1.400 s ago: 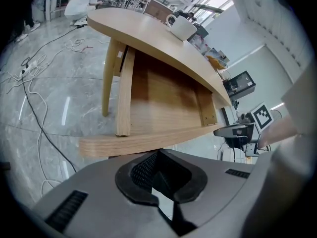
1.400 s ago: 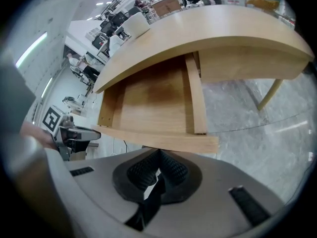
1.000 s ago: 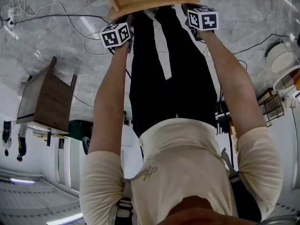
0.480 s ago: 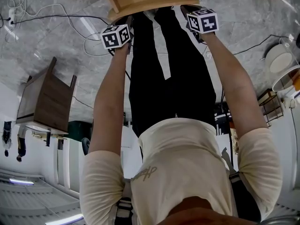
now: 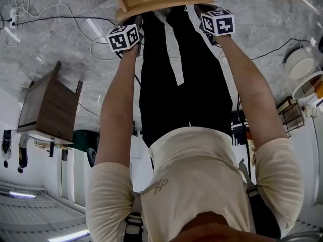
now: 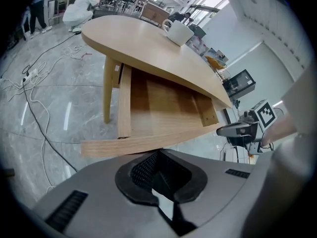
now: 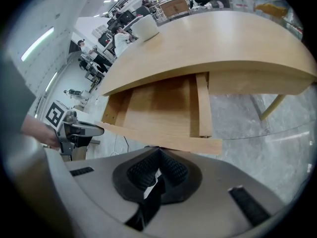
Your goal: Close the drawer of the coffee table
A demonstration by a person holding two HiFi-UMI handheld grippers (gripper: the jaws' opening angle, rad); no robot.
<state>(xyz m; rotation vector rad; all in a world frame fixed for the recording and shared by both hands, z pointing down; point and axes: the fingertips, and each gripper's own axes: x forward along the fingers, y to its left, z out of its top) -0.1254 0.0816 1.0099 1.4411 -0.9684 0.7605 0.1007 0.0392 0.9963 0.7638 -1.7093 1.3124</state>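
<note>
Although both tongs sit right at its near front panel, the drawer (image 6: 163,100) stands pulled well out from under the coffee table (image 6: 148,41), its bare wooden floor exposed. The left gripper (image 6: 157,153) and right gripper (image 7: 158,149) each have their jaws pressed together on nothing, tips toward the panel's left and right ends. Closing looks barely begun; nearly the whole push toward the far side remains.
</note>
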